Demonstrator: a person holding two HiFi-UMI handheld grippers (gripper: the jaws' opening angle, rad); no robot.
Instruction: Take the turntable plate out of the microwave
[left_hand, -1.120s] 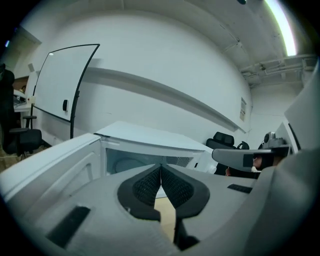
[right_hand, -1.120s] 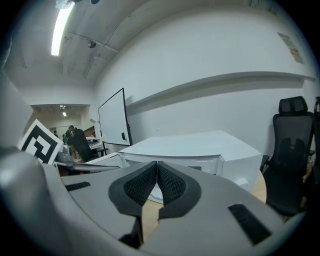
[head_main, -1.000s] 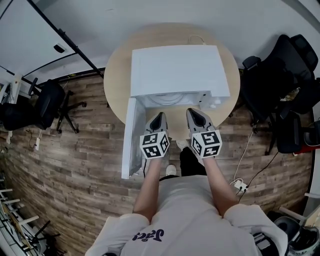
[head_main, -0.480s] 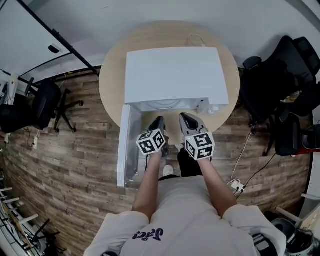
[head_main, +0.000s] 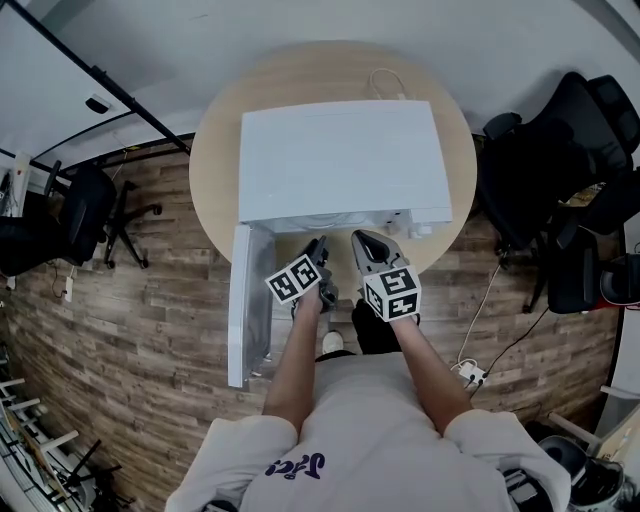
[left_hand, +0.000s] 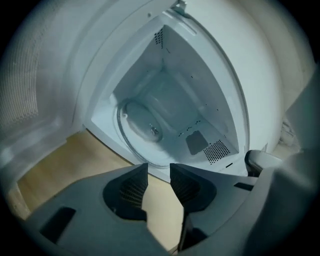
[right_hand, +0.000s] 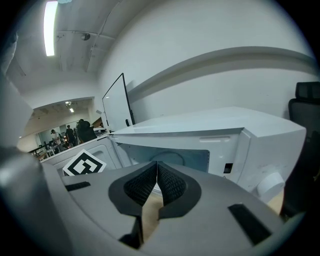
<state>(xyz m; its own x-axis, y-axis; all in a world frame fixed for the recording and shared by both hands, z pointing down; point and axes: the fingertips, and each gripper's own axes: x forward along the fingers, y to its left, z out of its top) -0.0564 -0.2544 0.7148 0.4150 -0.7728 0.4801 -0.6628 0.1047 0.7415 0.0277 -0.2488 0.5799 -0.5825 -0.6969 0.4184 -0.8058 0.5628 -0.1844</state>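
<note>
While the L gripper (head_main: 318, 246) hangs just in front of the open microwave (head_main: 340, 150), its jaws are opening w/ nothing between them. In the left gripper view only bare tabletop shows thru the gap. R gripper (head_main: 361, 240) sits just beside it on the right, jaws pressed together & empty, also aimed at the cavity mouth. Both point fwd & a bit down.

Turntable plate (left_hand: 145, 131) lies flat on the cavity floor inside the microwave. It's round, clear glass, apart from both grippers. Door (head_main: 240, 300) is swung wide open on the left side, sticking out past the table (head_main: 215, 150) edge.

Microwave is white & sits on the round light-wood table. A pale cable (head_main: 385, 80) loops behind it. A control knob (right_hand: 270, 185) shows on the front panel, right of the cavity. Floor (head_main: 150, 330) is wood plank. Black office chairs (head_main: 560, 170) stand at right, and another chair (head_main: 85, 205) at left.
</note>
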